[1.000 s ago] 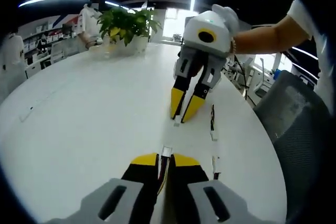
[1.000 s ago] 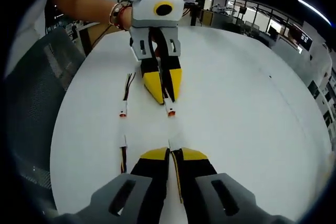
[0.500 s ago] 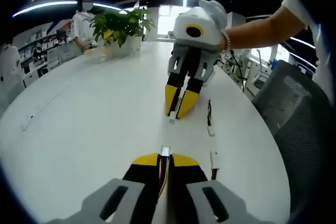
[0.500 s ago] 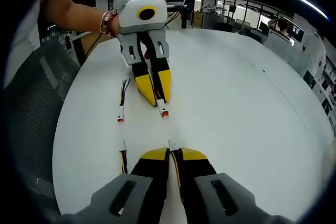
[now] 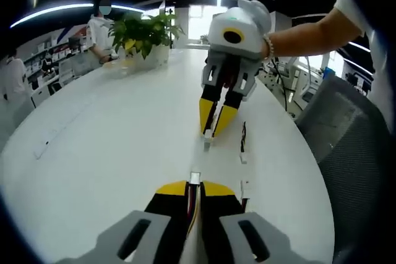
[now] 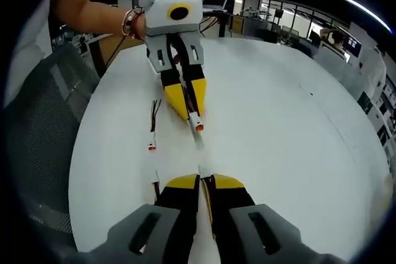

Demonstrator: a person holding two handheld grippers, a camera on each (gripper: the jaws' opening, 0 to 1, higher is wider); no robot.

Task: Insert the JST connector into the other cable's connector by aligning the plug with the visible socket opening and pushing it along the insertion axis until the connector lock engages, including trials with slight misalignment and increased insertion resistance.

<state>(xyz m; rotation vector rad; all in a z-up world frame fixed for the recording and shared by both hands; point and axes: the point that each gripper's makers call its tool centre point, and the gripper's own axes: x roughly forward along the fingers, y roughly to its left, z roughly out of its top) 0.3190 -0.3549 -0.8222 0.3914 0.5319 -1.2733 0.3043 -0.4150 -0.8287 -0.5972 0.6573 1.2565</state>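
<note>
In the left gripper view my left gripper (image 5: 194, 185) is shut on a thin cable whose white connector (image 5: 195, 177) sticks out past the yellow tips. Facing it across a short gap, the right gripper (image 5: 213, 132) is shut on the other cable, its small white plug (image 5: 207, 143) pointing back at me. In the right gripper view my right gripper (image 6: 201, 181) holds that white plug (image 6: 201, 169). Opposite it, the left gripper (image 6: 193, 113) holds the connector with an orange end (image 6: 197, 125). The two connectors are roughly in line and apart.
All this is above a round white table (image 5: 105, 134). Spare cables lie beside the line between the grippers (image 5: 242, 147) (image 6: 153, 134). A potted plant (image 5: 147, 29) stands at the far side. A mesh chair (image 5: 359, 153) stands by the table edge. People stand in the background.
Both views have shifted a little with the hands. The two held connectors still face each other across about the same short gap, and both grippers stay shut on their cables.
</note>
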